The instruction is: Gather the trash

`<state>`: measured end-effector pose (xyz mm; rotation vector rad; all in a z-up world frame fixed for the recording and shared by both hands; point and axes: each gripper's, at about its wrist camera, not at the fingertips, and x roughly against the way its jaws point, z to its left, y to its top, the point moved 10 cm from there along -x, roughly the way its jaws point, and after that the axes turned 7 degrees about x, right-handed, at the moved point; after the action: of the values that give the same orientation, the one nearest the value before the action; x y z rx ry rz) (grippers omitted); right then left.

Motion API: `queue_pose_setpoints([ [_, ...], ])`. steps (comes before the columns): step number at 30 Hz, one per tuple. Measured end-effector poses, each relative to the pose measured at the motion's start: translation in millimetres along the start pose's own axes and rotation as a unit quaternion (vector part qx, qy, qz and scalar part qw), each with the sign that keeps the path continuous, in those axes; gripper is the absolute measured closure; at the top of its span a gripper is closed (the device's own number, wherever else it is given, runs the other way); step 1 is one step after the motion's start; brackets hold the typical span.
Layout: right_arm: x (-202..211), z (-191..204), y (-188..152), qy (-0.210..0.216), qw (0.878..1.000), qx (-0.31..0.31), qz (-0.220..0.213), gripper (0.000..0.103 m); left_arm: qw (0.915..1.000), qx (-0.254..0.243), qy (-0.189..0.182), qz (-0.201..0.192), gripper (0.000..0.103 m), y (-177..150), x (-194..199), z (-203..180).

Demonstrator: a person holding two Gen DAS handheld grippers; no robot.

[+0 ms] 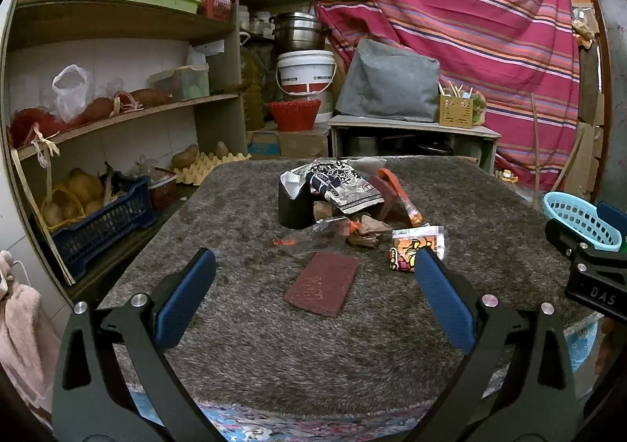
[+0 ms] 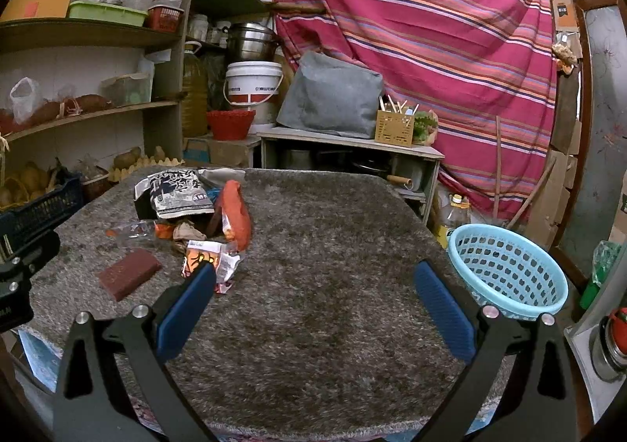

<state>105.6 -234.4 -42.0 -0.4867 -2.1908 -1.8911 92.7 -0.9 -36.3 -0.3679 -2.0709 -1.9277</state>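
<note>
A pile of trash lies on the grey shaggy table cover (image 1: pixel 274 344): a black-and-white printed bag (image 1: pixel 341 183) over a black cup (image 1: pixel 292 207), an orange wrapper (image 1: pixel 403 199), crumpled brown paper (image 1: pixel 364 232), an orange-yellow snack packet (image 1: pixel 415 246) and a dark red scouring pad (image 1: pixel 322 283). My left gripper (image 1: pixel 313 273) is open and empty, just before the pad. My right gripper (image 2: pixel 313 285) is open and empty over bare cover (image 2: pixel 333 305); the pile (image 2: pixel 203 211) is to its left. A light blue basket (image 2: pixel 509 269) stands at the table's right edge.
Wooden shelves (image 1: pixel 117 113) with boxes, bags and produce stand to the left. A white bucket (image 1: pixel 305 69), a red basket (image 1: pixel 294 115) and a low cabinet (image 1: pixel 411 128) with a grey cushion are behind the table. A striped red cloth (image 1: pixel 470 19) hangs at the back.
</note>
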Motion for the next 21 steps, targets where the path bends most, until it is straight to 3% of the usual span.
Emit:
queue_pose_setpoints([
  [21, 0.2, -1.4, -0.8, 0.001, 1.0, 0.0, 0.0, 0.004, 1.0, -0.001, 0.001, 0.0, 0.005, 0.3, -0.3, -0.2],
])
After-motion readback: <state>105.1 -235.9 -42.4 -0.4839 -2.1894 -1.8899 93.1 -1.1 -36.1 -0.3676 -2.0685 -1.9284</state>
